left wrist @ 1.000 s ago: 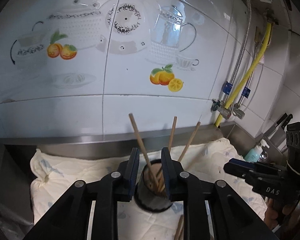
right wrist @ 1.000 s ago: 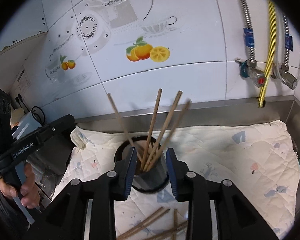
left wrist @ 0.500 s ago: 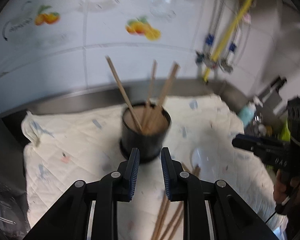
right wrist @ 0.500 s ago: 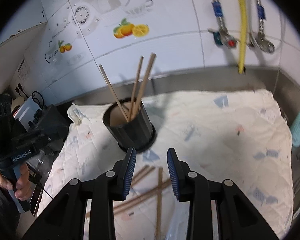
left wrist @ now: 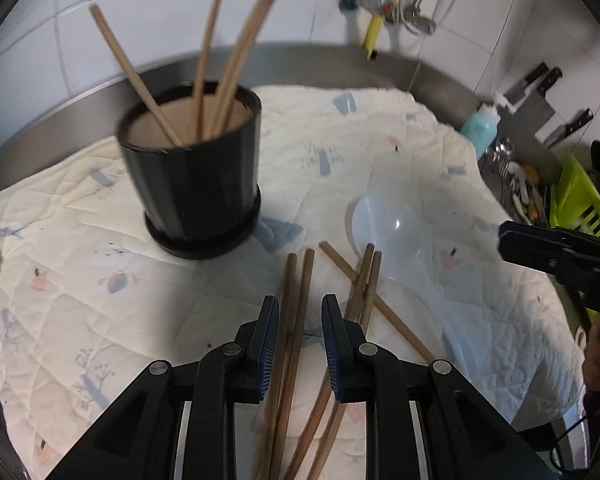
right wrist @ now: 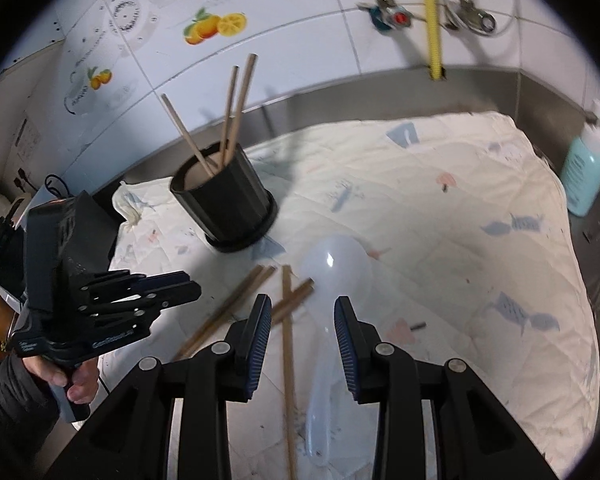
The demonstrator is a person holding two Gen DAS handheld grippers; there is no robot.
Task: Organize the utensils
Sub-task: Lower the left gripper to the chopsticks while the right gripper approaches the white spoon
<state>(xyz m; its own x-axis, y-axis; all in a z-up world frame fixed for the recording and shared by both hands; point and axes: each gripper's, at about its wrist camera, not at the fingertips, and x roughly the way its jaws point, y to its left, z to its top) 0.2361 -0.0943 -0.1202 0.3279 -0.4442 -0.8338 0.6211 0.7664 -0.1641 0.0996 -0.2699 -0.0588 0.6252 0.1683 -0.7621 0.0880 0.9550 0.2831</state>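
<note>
A black utensil holder stands on the quilted cloth with several wooden chopsticks upright in it; it also shows in the right wrist view. Several loose chopsticks lie on the cloth in front of it, beside a translucent white rice spoon. My left gripper is open and empty, low over the loose chopsticks. My right gripper is open and empty above the spoon and a chopstick.
A tiled wall with gas pipes and a yellow hose runs behind. A teal soap bottle stands at the right edge of the cloth. Knives and a green rack with cutlery are at far right.
Both grippers have pulled back from the holder and tilted down toward the loose chopsticks and the spoon. Both stay open and empty.
</note>
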